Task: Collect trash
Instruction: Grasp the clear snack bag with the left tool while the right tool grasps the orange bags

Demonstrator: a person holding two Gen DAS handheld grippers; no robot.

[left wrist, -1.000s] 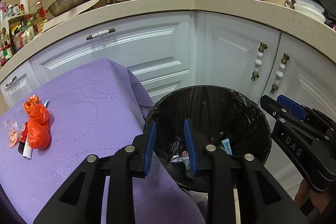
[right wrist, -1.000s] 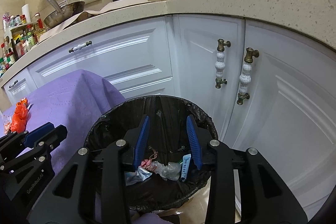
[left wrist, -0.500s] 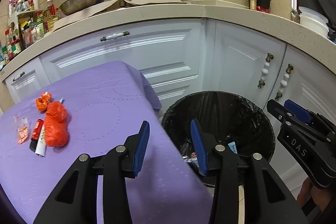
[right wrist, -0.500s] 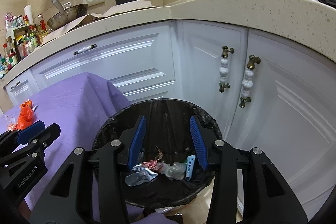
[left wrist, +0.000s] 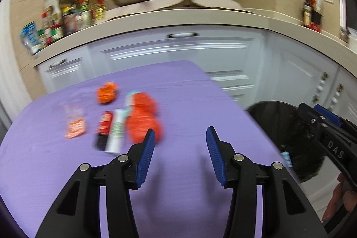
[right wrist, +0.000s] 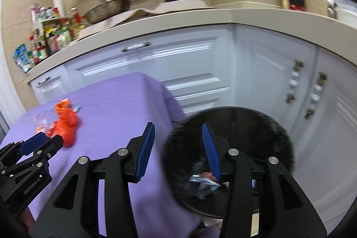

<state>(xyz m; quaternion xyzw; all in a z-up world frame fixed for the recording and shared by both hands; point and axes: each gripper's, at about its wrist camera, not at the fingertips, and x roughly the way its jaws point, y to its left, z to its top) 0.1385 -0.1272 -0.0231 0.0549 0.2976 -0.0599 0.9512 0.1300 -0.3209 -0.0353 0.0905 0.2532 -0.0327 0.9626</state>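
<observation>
Since both views were centred on the bin (right wrist: 227,155) a second ago, the cameras have been swung away from it toward the table (left wrist: 189,204), so that the remaining trash is now framed ahead of the left gripper (left wrist: 180,139). Its jaws are opening, with nothing between them; they were noticeably closer together a second ago. The right gripper (right wrist: 178,135) is seen with its jaws apart and empty, one finger over the table edge, the other over the bin. This is read as a drop just finished and a return for the next pickup.

Count on the table, left wrist view, blur noted:
- orange bags: two, a large one (left wrist: 142,119) just beyond the left gripper and a small one (left wrist: 107,93) further back
- white tube (left wrist: 116,133): one, touching the large bag's left side
- red-and-black item (left wrist: 103,128): one, just beside the tube
- clear wrapper (left wrist: 74,122) with orange print: one, furthest left
- a pale teal-tipped piece (left wrist: 130,99) by the large bag: one, identity not resolved

Six pieces are thus judged still to be collected. In the bin, several wrappers (right wrist: 203,182) are visible; their number cannot be told. Grippers: two. Bins: one.
</observation>
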